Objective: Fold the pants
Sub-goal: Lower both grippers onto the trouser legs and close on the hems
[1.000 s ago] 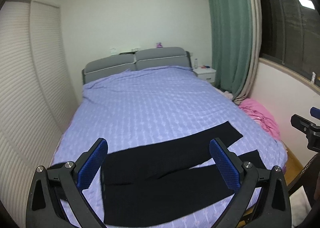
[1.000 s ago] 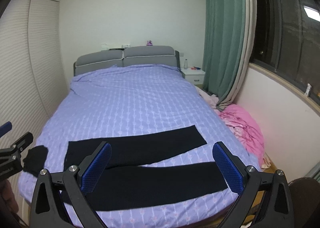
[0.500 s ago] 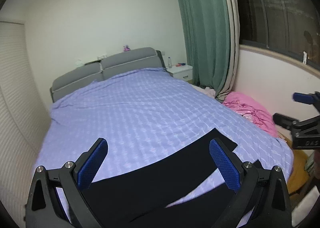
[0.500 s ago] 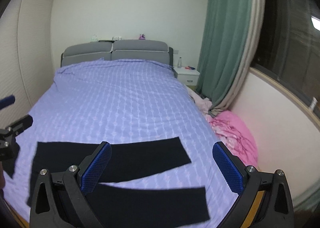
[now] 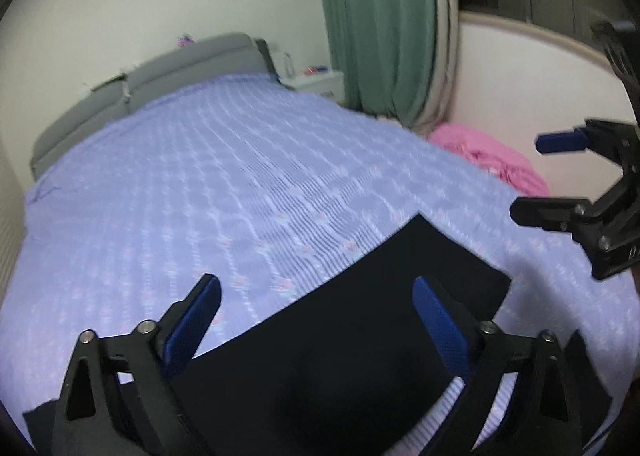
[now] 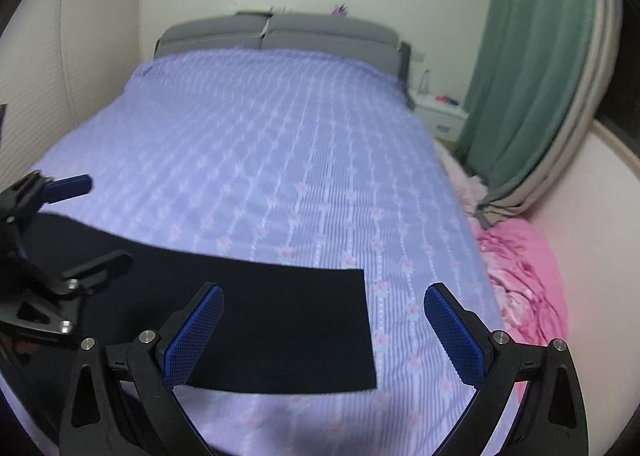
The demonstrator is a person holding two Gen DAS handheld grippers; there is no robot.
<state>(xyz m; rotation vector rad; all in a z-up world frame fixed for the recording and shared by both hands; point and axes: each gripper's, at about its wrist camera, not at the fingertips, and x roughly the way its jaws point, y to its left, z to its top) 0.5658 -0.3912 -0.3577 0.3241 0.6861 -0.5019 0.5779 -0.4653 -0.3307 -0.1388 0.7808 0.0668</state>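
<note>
Still on approach: black pants (image 6: 280, 320) flat on bed (image 6: 280, 159), I've got left gripper (image 5: 316, 320) and right gripper (image 6: 324, 328) jaws open, empty (hem nearest). Next: pinch cuff corners, fold.

Both wrist cameras sat low at the foot of the bed (image 5: 248, 183), close above the black pants (image 6: 280, 312), facing the headboard (image 6: 280, 31). The left view angled rightward, the right view leftward. Both shared the pants, bedspread and green curtain (image 5: 380, 27).
</note>
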